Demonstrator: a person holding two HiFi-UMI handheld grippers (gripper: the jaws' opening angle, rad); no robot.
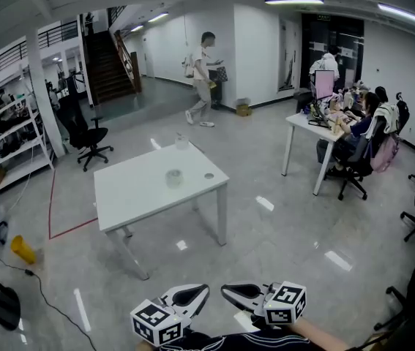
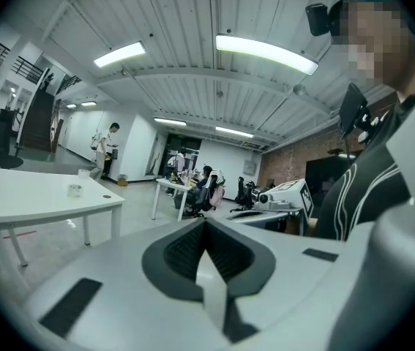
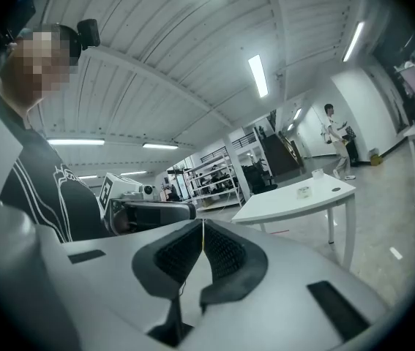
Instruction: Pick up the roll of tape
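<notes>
The roll of tape is a small pale ring standing on a white table in the middle of the room, far ahead of both grippers. It also shows as a tiny roll of tape in the left gripper view and as the tape in the right gripper view. My left gripper and right gripper sit at the bottom edge, held close to my body, tips turned toward each other. The left gripper has its pads together with nothing between them. So does the right gripper.
A clear cup and a small dark disc share the table. A black office chair and shelves stand at the left. A desk with seated people is at the right. A person walks at the back.
</notes>
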